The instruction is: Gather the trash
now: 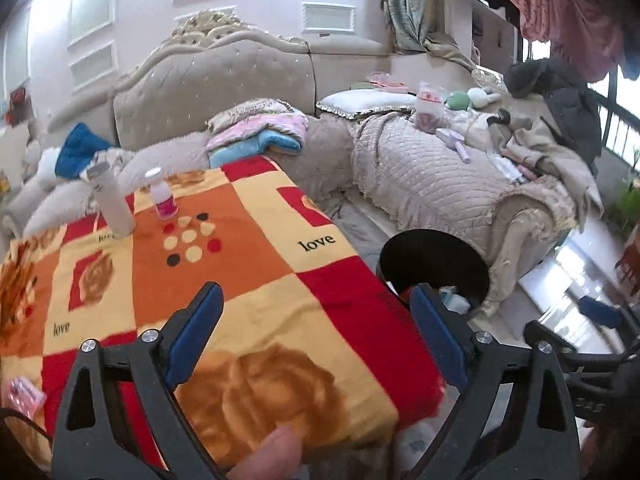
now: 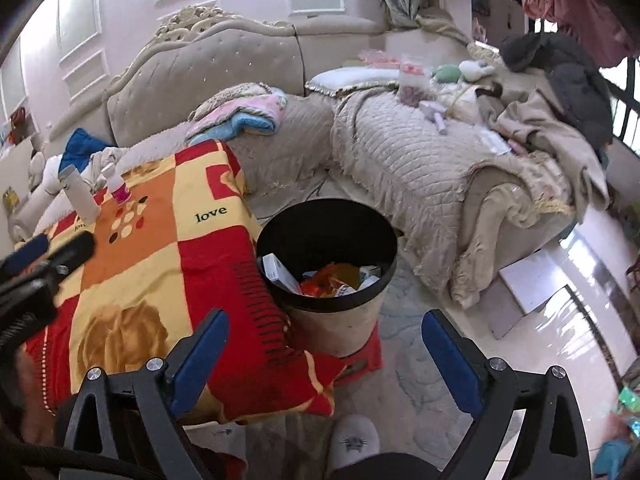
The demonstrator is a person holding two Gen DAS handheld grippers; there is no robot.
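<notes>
— Black-rimmed trash bin [image 2: 326, 264] first: it stands on the floor, touching the hanging edge of the patterned blanket [image 2: 160, 264] on the table. Wrappers and a small carton lie inside it.

— And the grippers?

— Right gripper [image 2: 326, 364] hangs above and just this side of the bin, jaws spread wide, nothing between the blue pads [image 2: 202, 354]. Left gripper [image 1: 316, 344] is over the blanket, well to the table side of the bin, jaws just as wide and empty too.

— What's left to collect?

— My guess: the white tube [image 1: 112, 204] and the small pink-labelled bottle [image 1: 164, 196], both upright on the blanket at the end far from the bin. A pink blister pack [image 1: 24, 396] lies at the blanket's near edge, far from the bin as well. Whether those count as trash, I can't say.

— Risks?

— The tube looks tall and narrow on soft cloth; a finger brushing it during the reach could tip it into the bottle beside it. Dragging a pad across the blanket could tug the cloth, and since it touches the bin, that might nudge or tilt the bin. The flat blister pack may slide away instead of lifting.
</notes>
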